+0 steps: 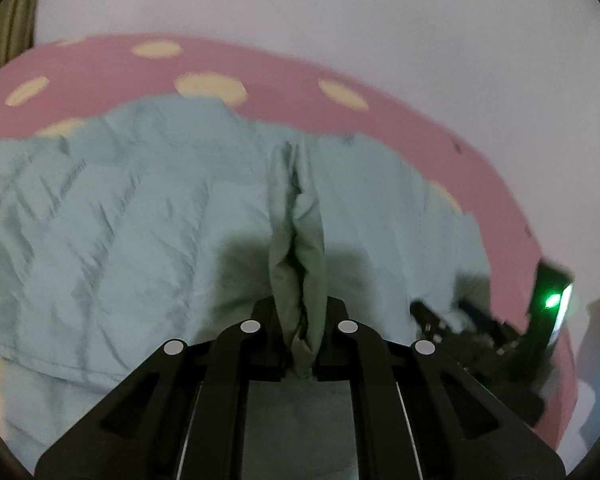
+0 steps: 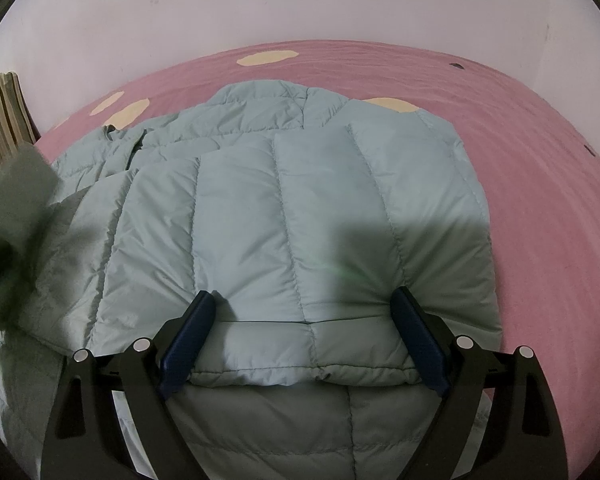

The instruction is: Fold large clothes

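While the pale blue-green quilted puffer jacket [image 2: 284, 208] lay spread across the pink bed sheet with cream spots [image 2: 540, 184], the left hand-held gripper [image 1: 300, 312] was pressed together on a raised fold of the jacket's fabric [image 1: 298, 248], which stood up as a narrow ridge between its black fingers [image 1: 262, 316]. The right hand-held gripper [image 2: 306, 304] was spread wide, its blue-padded fingers [image 2: 190, 344] set on either side of the jacket's thick folded near edge [image 2: 300, 372], touching the padding without closing on it. In the left wrist view the right hand-held gripper [image 1: 452, 312] appeared at the lower right, blurred, with a green light [image 1: 552, 301] glowing on its body. In the right wrist view, a blurred grey-green mass of lifted cloth [image 2: 16, 200] rose at the left edge. The jacket's far end reached toward a plain white wall [image 2: 260, 0], with a band of sheet showing beyond it, and to the jacket's right a broad stretch of pink sheet lay bare up to the bed's edge. A striped olive curtain [image 2: 0, 120] hung at the far left.
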Action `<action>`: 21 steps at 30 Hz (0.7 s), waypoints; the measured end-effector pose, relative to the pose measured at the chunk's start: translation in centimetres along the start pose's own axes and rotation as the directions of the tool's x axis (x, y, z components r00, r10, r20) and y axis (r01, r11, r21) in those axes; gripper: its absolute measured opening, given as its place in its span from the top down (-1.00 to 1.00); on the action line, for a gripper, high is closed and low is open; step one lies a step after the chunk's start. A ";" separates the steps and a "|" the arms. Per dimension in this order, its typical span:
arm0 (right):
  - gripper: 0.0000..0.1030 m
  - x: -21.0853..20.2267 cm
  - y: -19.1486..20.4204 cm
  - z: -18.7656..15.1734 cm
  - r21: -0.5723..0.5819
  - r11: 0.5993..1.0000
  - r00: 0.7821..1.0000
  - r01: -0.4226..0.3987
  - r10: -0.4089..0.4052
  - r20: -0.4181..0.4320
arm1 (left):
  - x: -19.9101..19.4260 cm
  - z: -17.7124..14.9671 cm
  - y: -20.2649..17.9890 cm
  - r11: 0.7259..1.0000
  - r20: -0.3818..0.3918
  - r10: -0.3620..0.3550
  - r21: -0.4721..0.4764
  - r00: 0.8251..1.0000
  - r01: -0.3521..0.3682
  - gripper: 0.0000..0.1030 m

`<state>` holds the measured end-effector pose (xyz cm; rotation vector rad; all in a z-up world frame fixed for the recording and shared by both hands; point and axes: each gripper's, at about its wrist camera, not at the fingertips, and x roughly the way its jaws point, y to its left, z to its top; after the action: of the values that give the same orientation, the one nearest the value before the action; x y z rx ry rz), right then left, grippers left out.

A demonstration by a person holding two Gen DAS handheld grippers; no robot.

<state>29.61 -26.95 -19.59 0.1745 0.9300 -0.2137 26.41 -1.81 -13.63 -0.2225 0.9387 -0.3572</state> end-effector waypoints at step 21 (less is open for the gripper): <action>-0.71 -2.5 1.5 1.3 0.006 1.000 0.999 -0.018 0.018 0.028 | -10.7 -5.1 3.1 0.987 0.156 0.152 0.025 0.976 -0.157 -0.49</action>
<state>29.56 -25.55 -16.78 0.1847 0.8996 -0.2018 17.14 5.06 -9.65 -0.1395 0.7907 -0.2107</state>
